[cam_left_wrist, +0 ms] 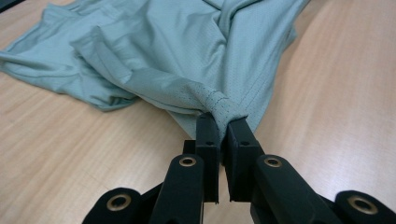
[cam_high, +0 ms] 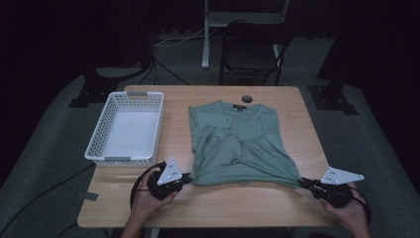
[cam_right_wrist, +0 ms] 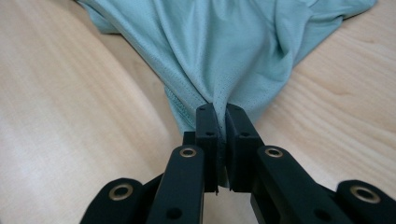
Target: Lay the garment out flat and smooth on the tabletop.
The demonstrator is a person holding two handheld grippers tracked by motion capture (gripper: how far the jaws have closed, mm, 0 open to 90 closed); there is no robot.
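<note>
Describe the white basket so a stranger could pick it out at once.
Start at the wooden table and look to its far left part. The white basket sits there, left of the green shirt and apart from it. It is the one rigid item: rectangular, with lattice walls.

left gripper [cam_left_wrist: 223,122]: black, two flat jaws on hinged links, brass-ringed pivot holes | black cable looped behind it, nearer the table [cam_high: 277,99] front edge | right gripper [cam_right_wrist: 221,112]: same black jaws, brass rings | both carry a pale grey three-cornered plate with small dark holes | forearms bare, no sleeves visible
</note>
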